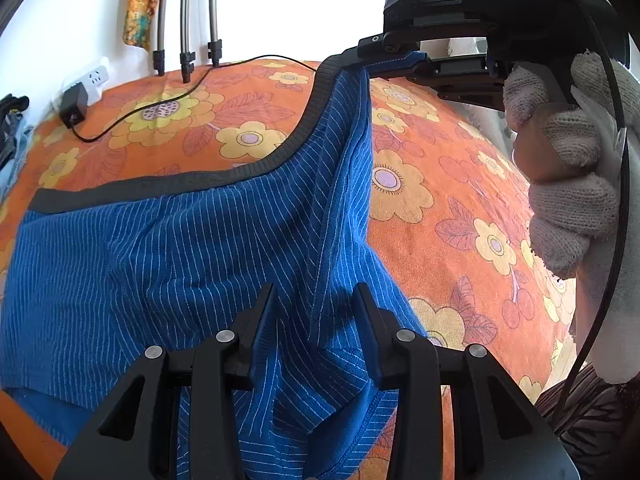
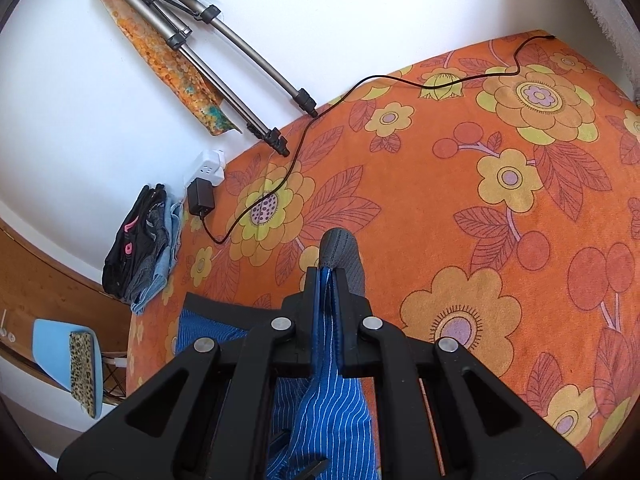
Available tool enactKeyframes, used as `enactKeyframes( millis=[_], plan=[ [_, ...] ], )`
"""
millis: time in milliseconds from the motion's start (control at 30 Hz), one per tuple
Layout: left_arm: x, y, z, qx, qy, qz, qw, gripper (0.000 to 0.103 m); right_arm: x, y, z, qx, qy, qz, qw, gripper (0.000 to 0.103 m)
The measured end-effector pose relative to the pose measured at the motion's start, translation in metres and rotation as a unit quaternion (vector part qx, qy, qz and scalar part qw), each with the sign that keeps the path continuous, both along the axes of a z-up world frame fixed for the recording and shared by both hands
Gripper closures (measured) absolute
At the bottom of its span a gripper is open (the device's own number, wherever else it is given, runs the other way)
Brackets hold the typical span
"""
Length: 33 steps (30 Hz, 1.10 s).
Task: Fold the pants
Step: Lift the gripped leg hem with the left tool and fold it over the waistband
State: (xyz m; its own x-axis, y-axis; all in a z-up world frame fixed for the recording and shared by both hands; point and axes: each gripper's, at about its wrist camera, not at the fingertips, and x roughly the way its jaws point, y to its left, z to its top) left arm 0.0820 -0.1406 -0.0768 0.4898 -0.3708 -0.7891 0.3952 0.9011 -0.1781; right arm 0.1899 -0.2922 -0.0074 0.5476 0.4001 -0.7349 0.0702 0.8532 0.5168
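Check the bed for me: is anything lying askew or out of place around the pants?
One thing: a black charger cable trails loose across the orange floral bedspread from the power strip by the wall. It lies clear of the blue striped pants, whose waistband corner the right gripper holds lifted.

**Two wrist cameras, both angled down over the bed**

The left wrist view looks steeply down along its own jaws, close over the blue striped pants (image 1: 160, 264), and faces the right gripper (image 1: 400, 60) near the wall. The right wrist view looks down across the floral bedspread (image 2: 480, 200). Both share the tripod legs (image 1: 186, 20), the power strip (image 2: 210, 168) and the black cable (image 2: 400, 80).
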Motion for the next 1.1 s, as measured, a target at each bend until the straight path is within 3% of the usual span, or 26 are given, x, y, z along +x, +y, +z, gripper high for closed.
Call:
enactKeyframes(
  millis=[67, 100, 400, 667, 833, 1100],
  plan=[
    [-0.002, -0.001, 0.001, 0.002, -0.007, -0.001, 1.0, 0.081, 0.0, 0.0, 0.0, 0.0, 0.0, 0.0, 1.0, 0.097],
    [-0.002, -0.002, 0.001, 0.003, -0.008, -0.001, 1.0, 0.094, 0.0, 0.0, 0.0, 0.0, 0.0, 0.0, 1.0, 0.097],
    [-0.009, 0.014, 0.018, -0.026, -0.015, 0.01, 0.9995, 0.099, 0.001, 0.004, 0.001, -0.002, -0.002, -0.001, 1.0, 0.097],
    [-0.025, 0.028, 0.032, -0.018, -0.037, 0.008, 0.9991, 0.099, -0.001, 0.01, 0.007, -0.004, -0.009, -0.001, 1.0, 0.097],
    [-0.029, 0.03, 0.038, -0.034, -0.035, 0.004, 0.9988, 0.1, -0.006, 0.018, 0.012, -0.002, -0.016, 0.009, 1.0, 0.097],
    [-0.031, 0.062, 0.072, -0.062, -0.073, 0.044, 0.9944, 0.1, -0.007, 0.033, 0.029, 0.005, -0.034, 0.02, 0.999, 0.097]
  ],
)
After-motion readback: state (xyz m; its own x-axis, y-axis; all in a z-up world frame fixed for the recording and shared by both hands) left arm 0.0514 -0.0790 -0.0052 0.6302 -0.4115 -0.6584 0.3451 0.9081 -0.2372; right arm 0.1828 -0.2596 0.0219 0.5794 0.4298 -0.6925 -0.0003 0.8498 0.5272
